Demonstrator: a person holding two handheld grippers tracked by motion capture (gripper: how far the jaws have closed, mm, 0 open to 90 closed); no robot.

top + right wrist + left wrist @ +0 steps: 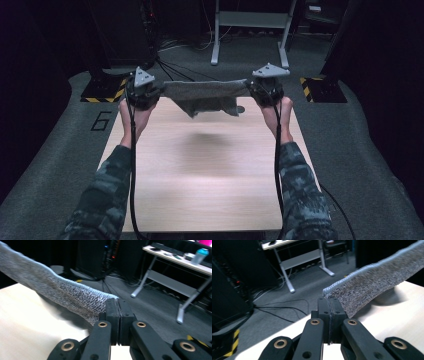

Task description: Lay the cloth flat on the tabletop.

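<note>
A: Nearest first. Two camouflage sleeves come in over the near edge of the table (pixel 200 200), one by each near corner, cables trailing along the forearms.

B: Grippers?

A: Left gripper (pixel 142 92) is raised near the far left corner. Right gripper (pixel 267 89) is raised near the far right corner. Each carries a grey plate on top.

B: Jaws?

A: Left gripper (pixel 329 315) is pressed together on a corner of the grey towel (pixel 372 287); fabric edge pinched in the seam between the pads. Right gripper (pixel 118 315) likewise, clamped on the towel (pixel 62 292) at its other corner.

B: Towel position?

A: Off the wood, strung between the two grippers above the far edge. The towel (pixel 205 95) has its long axis running left to right, parallel to that edge. Top hem taut and roughly level; the middle hangs down in a blurred fold. A soft shadow lies on the wood below it.

B: Beyond?

A: Grey carpet, black-and-yellow tape, and a white desk frame (pixel 250 25) at the back.
</note>
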